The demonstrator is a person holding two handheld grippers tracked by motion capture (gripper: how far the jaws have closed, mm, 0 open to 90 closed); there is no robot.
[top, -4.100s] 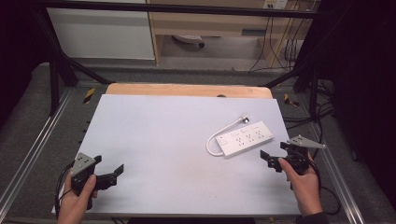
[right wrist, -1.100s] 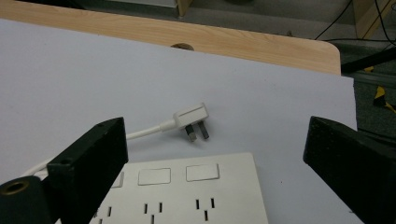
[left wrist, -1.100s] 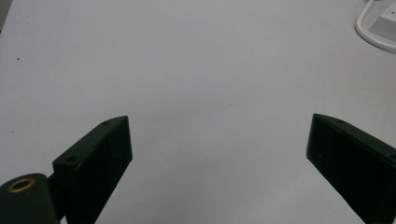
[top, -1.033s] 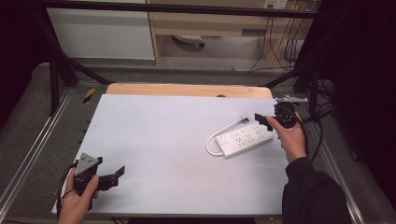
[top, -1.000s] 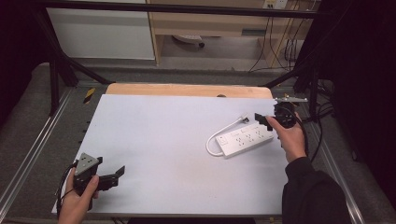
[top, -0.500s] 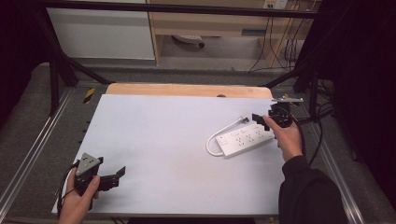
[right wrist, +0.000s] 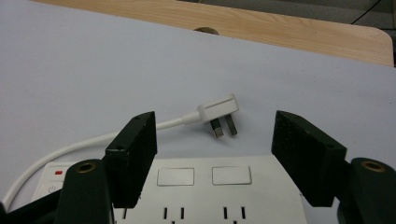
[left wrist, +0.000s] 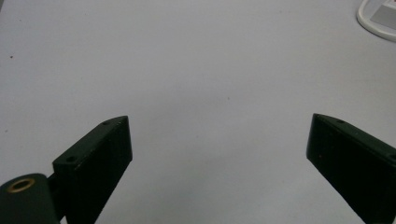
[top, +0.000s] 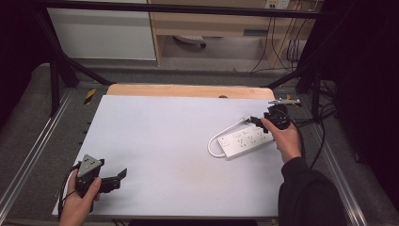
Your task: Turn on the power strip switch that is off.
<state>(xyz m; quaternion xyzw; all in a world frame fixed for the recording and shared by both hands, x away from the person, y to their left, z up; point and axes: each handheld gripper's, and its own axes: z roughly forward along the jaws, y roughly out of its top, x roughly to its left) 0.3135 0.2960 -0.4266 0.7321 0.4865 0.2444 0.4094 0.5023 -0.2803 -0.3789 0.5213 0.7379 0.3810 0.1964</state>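
In the right gripper view, the power strip ran off the bottom edge, its near end hidden behind the fingers. In the left gripper view, its cable was cut off at the corner.

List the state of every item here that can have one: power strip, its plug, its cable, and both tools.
Power strip: flat on the table, sockets up, nothing plugged in.
Plug: unplugged, lying on the table, pins bare.
Cable: slack, looped beside the strip.
Right tool: open over the strip, jaws have just been closing, gripping nothing.
Left tool: open, nothing between the jaws.
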